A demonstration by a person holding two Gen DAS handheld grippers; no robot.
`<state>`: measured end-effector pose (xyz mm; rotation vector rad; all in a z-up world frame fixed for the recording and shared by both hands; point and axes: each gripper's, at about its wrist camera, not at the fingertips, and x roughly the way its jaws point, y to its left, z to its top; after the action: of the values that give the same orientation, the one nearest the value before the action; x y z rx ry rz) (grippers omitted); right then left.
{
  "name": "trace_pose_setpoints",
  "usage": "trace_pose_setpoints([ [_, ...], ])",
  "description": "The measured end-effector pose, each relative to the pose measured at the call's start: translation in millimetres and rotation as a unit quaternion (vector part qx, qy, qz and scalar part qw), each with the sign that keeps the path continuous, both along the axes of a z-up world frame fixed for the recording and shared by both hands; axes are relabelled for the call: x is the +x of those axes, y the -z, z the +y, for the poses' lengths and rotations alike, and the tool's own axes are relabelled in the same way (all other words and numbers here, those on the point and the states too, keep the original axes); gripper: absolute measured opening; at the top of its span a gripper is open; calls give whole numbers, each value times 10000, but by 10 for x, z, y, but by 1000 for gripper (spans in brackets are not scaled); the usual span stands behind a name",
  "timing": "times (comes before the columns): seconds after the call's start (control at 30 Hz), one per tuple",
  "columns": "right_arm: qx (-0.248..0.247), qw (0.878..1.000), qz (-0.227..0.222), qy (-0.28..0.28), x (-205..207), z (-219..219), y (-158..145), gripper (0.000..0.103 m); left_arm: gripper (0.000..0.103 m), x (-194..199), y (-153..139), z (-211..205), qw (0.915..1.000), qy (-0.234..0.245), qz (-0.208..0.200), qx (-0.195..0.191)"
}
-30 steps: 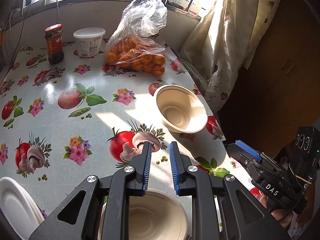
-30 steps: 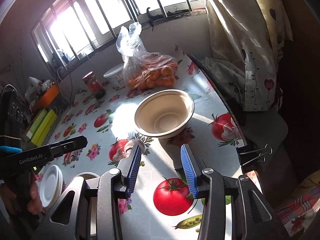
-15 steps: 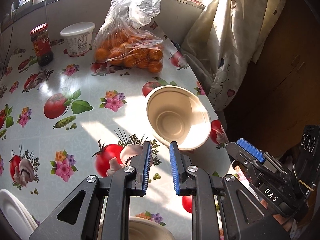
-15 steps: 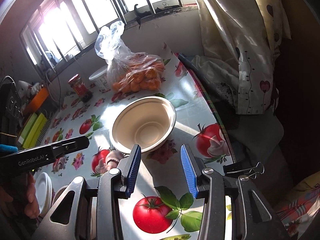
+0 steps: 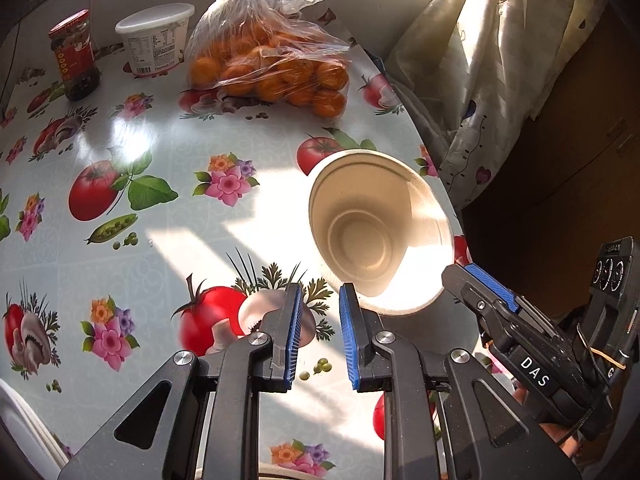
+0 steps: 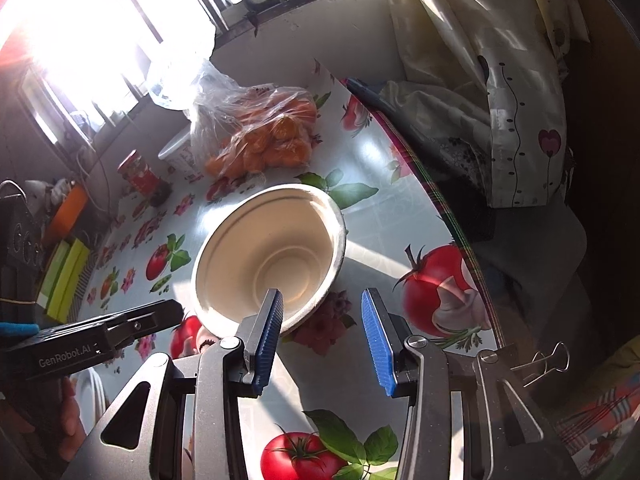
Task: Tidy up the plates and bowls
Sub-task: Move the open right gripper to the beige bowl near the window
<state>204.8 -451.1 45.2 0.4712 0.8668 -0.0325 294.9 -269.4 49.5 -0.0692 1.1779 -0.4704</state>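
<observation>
Right tool, jaws part-open and empty, straddles the near rim of the bowl at frame centre, placed to grip it. Left tool, narrow and empty, hovers beside it over the counter.

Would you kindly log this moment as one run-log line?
target: beige bowl upright on table, near its edge | right gripper: open, at bowl's near rim, empty | left gripper: jaws narrow, empty | no contact visible

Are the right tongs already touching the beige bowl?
Cannot tell. In the right wrist view the left finger overlaps the bowl rim; no gap or contact shows. Nothing sits between the right tongs.
</observation>
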Motion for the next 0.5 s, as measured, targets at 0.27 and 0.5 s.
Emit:
trace_pose_setpoints([
  [0.27,361,9993,23,27,119,-28,97,39,19,73,93,5,9999,-35,147,-4],
  [0.5,641,9979,77,54,145,-33,166,24,19,88,73,39,9998,-70,125,-117],
])
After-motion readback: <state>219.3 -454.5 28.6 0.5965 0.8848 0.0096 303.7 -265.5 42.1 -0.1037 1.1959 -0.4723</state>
